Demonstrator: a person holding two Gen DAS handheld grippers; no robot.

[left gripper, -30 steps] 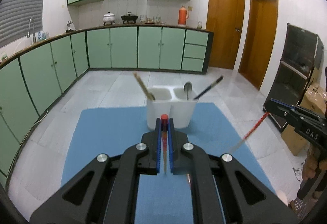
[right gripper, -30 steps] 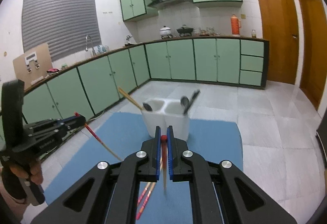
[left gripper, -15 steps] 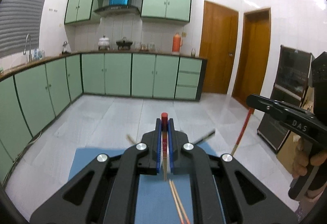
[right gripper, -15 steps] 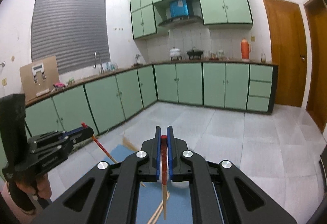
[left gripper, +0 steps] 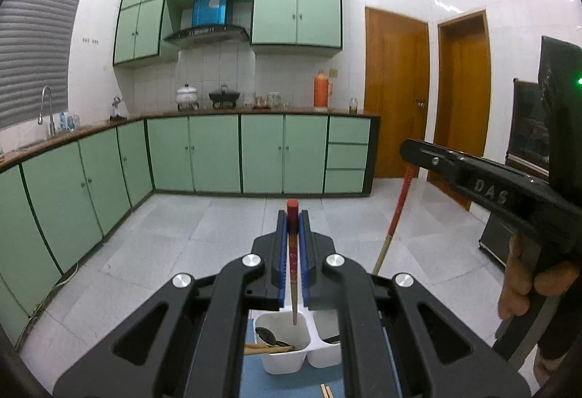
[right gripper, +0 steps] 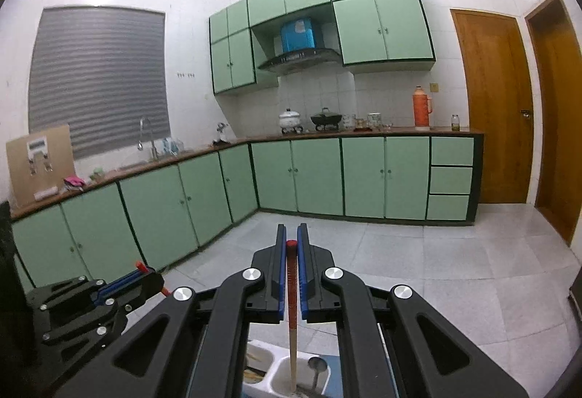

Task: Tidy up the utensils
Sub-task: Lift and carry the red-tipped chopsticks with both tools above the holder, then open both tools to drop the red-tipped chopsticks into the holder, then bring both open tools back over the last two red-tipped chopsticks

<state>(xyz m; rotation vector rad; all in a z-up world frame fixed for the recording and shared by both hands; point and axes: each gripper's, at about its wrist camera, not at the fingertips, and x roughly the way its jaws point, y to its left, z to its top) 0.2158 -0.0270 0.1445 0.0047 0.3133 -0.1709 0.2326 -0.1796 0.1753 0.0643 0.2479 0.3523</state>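
Observation:
My left gripper (left gripper: 293, 216) is shut on a red-topped chopstick (left gripper: 293, 274) that hangs point down over the left compartment of the white two-part holder (left gripper: 287, 367), which holds a spoon and wooden chopsticks. My right gripper (right gripper: 291, 234) is shut on another red-topped chopstick (right gripper: 291, 325) whose tip hangs in or just above the holder's right compartment (right gripper: 291, 378), beside a metal spoon (right gripper: 317, 367). The right gripper also shows at the right in the left wrist view (left gripper: 407, 158). The left gripper shows at lower left in the right wrist view (right gripper: 145, 274).
The holder stands on a blue mat (left gripper: 291, 387) on the tiled floor (right gripper: 436, 270). Two loose chopstick ends (left gripper: 327, 390) lie on the mat in front of it. Green cabinets (left gripper: 218, 151) line the far walls.
Both grippers have risen and moved over the holder, which now shows beneath the jaws. Each chopstick now points down into a compartment.

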